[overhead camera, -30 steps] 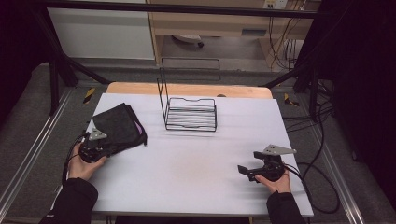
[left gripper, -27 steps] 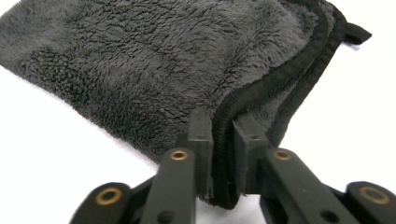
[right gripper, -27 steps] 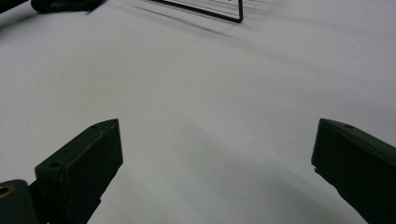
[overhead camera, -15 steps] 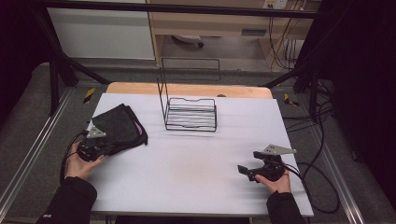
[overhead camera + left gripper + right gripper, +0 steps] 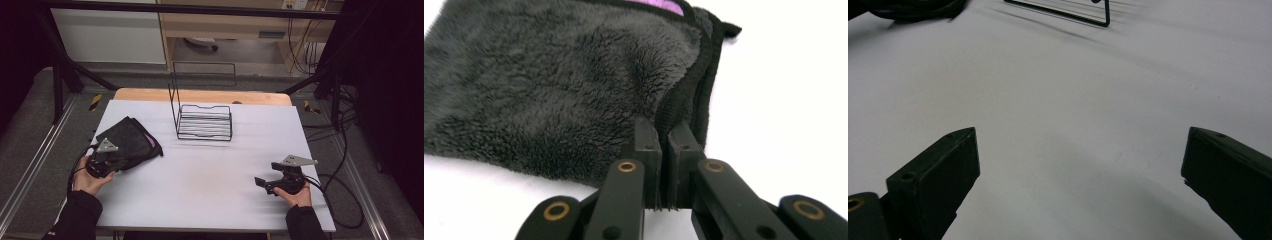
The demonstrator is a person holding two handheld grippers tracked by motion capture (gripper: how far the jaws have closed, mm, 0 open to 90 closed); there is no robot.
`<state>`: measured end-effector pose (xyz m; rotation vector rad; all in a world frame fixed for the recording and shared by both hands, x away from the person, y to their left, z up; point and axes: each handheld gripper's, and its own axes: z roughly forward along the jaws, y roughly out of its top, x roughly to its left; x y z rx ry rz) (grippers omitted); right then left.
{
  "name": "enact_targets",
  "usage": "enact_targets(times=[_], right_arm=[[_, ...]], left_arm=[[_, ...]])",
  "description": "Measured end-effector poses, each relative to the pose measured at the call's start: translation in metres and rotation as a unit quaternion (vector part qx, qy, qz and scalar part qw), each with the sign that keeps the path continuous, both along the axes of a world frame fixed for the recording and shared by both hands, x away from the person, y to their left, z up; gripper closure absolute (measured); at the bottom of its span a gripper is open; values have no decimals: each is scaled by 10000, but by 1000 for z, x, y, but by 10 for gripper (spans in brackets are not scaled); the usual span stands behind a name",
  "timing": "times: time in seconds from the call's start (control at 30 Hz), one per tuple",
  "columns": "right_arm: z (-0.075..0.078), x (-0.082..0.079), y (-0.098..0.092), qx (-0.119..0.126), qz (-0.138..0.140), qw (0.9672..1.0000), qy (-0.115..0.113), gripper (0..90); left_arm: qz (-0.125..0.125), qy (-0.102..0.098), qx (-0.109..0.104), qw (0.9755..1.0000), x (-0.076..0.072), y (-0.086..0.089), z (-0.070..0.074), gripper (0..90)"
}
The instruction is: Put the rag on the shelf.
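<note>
A folded dark grey fleece cloth (image 5: 129,141) with a purple inner layer lies on the left of the white table (image 5: 210,195). My left gripper (image 5: 112,159) sits at the cloth's near corner. In the left gripper view its jaws are shut on the cloth's hemmed edge (image 5: 667,125), and the fleece cloth (image 5: 549,85) spreads away to the left. My right gripper (image 5: 262,184) rests at the table's right front, held by a hand. Its jaws stand wide apart over bare table, and the right gripper (image 5: 1078,165) has nothing between its fingers (image 5: 943,165).
A black wire rack (image 5: 205,117) stands at the back middle of the table, its corner (image 5: 1100,15) seen in the right gripper view. Cables (image 5: 345,165) hang off the right side. A wooden strip (image 5: 200,96) runs along the table's far edge.
The cloth and my left gripper have shifted slightly toward the front left. The right gripper has stayed in place.
</note>
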<state>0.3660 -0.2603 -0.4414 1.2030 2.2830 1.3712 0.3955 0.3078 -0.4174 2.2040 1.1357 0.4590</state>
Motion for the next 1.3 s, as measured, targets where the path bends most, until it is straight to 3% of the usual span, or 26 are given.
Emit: enact_targets(times=[0.17, 0.33, 0.4, 0.43, 0.47, 0.57, 0.63, 0.8, 0.9, 1.1, 1.23, 1.3], right_arm=[[0, 0, 0, 1, 10, 10000, 28, 28], [-1, 0, 1, 1, 8, 10000, 36, 29], [-1, 0, 1, -5, 6, 10000, 35, 28], [-1, 1, 1, -2, 0, 10000, 34, 28], [-1, 1, 1, -14, 3, 10000, 36, 28], [-2, 2, 1, -31, 11, 10000, 45, 28], [-2, 1, 2, -29, 14, 10000, 50, 28], [-2, 2, 1, -38, 15, 10000, 39, 28], [-2, 2, 1, -38, 19, 10000, 55, 28], [-1, 2, 1, -31, 23, 10000, 28, 29], [-2, 2, 1, -31, 20, 10000, 58, 28], [-2, 2, 1, -28, 19, 10000, 47, 29]], left_arm=[[-18, 83, -138, 9999, -15, -1, -2, 852], [27, 53, 44, 10000, -17, -8, -7, 802], [-9, -314, 17, 9995, -15, -17, -2, 663], [-9, -314, 17, 9995, -15, -17, -2, 575], [-96, -516, -40, 9986, -11, -27, 4, 521], [-199, -571, -27, 9982, -4, -40, 6, 443], [-299, -498, 73, 9983, 8, -59, 3, 416], [-346, -382, 90, 9986, 22, -83, -5, 410], [-313, -443, 326, 9980, 31, -94, -10, 417], [-189, -445, 438, 9979, 42, -104, -25, 418], [-50, -469, 416, 9980, 44, -106, -27, 458], [68, -491, 429, 9978, 45, -105, -27, 562]])
